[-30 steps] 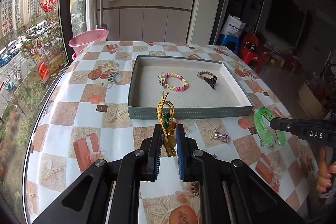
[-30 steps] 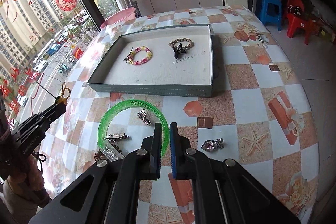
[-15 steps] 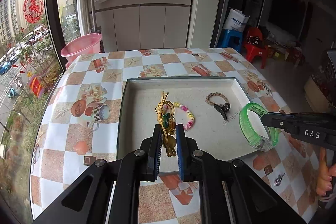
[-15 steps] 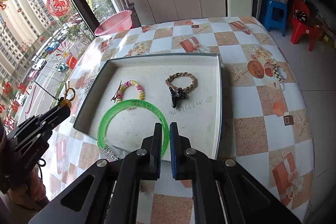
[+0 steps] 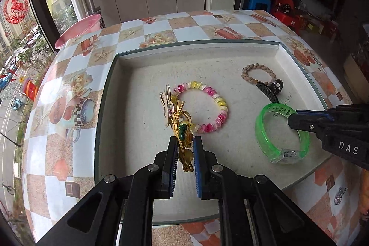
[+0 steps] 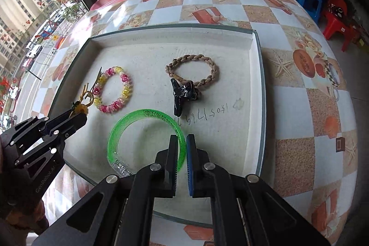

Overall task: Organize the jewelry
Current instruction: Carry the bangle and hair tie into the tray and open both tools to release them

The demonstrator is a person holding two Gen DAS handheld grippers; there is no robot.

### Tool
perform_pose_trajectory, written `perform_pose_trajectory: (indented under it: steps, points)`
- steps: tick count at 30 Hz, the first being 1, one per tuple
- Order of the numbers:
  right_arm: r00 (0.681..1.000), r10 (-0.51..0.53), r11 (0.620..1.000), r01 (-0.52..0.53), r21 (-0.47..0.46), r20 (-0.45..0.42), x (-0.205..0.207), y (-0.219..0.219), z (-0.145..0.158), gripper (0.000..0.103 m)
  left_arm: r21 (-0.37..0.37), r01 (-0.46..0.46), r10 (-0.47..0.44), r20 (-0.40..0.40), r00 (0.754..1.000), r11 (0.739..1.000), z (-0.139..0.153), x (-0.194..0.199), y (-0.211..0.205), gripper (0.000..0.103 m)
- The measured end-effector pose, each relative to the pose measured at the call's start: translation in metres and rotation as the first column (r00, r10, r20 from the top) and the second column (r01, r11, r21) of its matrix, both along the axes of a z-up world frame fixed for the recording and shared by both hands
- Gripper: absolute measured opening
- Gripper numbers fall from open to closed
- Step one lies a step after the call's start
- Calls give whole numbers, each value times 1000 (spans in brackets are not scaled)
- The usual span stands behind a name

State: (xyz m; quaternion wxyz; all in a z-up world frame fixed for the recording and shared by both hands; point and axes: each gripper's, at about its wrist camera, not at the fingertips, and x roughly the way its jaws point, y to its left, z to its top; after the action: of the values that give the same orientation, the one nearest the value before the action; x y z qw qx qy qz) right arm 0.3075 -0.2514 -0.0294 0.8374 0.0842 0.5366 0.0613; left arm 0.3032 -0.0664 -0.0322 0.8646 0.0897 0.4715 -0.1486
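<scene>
The left hand-held gripper is clamped on a gold elastic cord hair tie with green and amber beads, holding it over the near-left part of the shallow grey-green rectangular tray with a pale lining. The right hand-held gripper is closed on the rim of a translucent green plastic bangle, which hangs above the tray's near edge, right of centre.

Two pieces already lie inside the tray: a pink-and-yellow spiral coil bracelet towards its left side, with a pale flat clip touching it, and a braided tan rope bracelet towards the far right, a small black claw clip resting against it.

The task looks well advanced: both carried pieces are over the tray and only need setting down and releasing. At least one small silver charm remains on the checked-cloth surface past the tray's near-right corner; more may lie out of view.
</scene>
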Motion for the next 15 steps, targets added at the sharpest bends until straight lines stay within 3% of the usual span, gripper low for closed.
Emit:
perform_pose_trajectory:
  steps: [5,15]
  points:
    - [1000,-21,999,22,-31,12,13,-4,-5,7,11,-17,18,-17,1000,1000,-11,13,-2,26]
    - [998,-28,996,33,-85,56,25,-6,-5,8,85,-13,9,46,999,996,-12,17,-13,26]
